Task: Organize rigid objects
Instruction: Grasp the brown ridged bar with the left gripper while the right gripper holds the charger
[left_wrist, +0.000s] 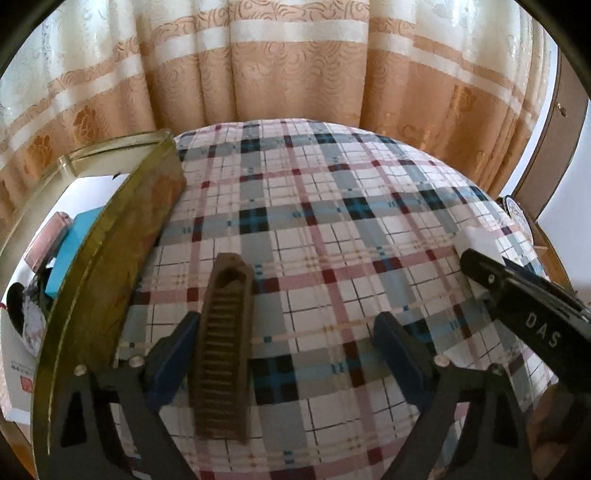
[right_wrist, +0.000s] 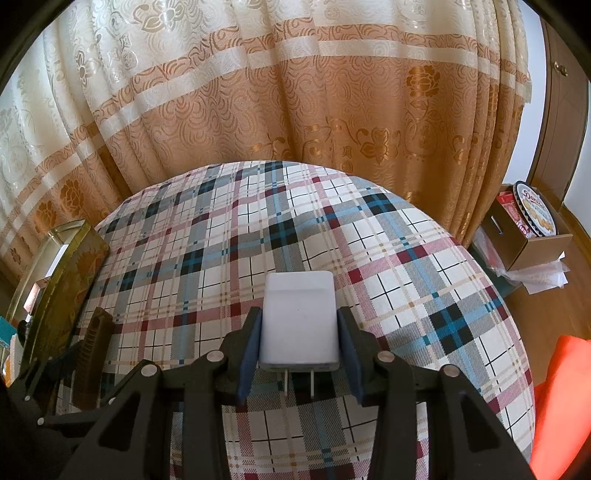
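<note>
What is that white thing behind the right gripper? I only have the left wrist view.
Observer: A white plastic plug-in charger block, clamped between the jaws of the right gripper.
Operator: How is it turned?
Observer: Its two metal prongs point back toward the right wrist camera, below the block.
Operator: And what stands further right?
Observer: A brown cardboard box with a round blue biscuit tin standing on edge in it.
</note>
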